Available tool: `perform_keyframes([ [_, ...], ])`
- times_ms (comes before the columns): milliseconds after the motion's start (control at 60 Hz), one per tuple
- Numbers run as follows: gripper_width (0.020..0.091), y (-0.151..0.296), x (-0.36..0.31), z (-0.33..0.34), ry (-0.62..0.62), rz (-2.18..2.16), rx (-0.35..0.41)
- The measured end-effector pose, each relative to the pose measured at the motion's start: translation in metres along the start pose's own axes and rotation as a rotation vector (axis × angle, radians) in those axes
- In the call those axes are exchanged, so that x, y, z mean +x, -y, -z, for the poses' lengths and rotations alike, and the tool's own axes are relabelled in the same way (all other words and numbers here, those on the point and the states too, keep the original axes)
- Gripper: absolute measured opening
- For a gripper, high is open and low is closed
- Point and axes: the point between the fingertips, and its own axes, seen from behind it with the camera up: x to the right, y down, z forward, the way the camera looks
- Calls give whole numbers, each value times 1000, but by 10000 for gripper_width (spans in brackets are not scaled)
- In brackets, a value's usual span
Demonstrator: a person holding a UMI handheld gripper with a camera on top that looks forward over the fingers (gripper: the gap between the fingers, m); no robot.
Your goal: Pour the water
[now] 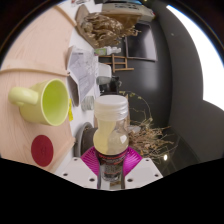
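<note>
A red round lid [43, 149] lies on the pale tabletop [25, 60] to the left of the gripper [111, 160]. Beyond the lid stands a yellow-green mug [46, 101], tipped so that its mouth faces the bottle; its handle points away to the left. Between the gripper's fingers stands a clear plastic bottle [110, 125] with a white cap, upright, its lower half holding yellowish liquid. The pink pads [93, 157] press on the bottle at both sides, so the gripper is closed on it; the bottle's base is hidden behind the fingers. Ahead of the bottle lie crumpled white wrappers [83, 68], hard to identify. To the right and far ahead sit nest-like heaps of twigs [152, 140], partly cut off.
</note>
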Motion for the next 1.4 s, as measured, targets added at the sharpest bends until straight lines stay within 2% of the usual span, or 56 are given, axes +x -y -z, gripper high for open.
perform_keyframes([
  [217,260,-21,-6,9,188,-784,-128],
  [400,260,-10,-43,15,352,-1249,-142],
  [617,262,2,-98,10,456,-1421,-151],
  [883,287,-2,-129,9,454,-1450,-155],
  [1083,466,-4,-129,15,480,-1482,-172],
  [1100,513,-4,-129,17,489,-1486,-176],
  [1117,590,-3,-130,19,498,-1492,-182],
  [1133,672,-2,-130,20,506,-1497,-187],
  [1150,789,-3,-129,23,515,-1501,-193],
  [1167,858,-3,-128,25,521,-1504,-198],
  [1217,824,-8,-123,34,522,-1508,-211],
  [1283,864,-14,-108,51,513,-1500,-217],
  [1400,857,-19,-86,100,538,-1486,-256],
])
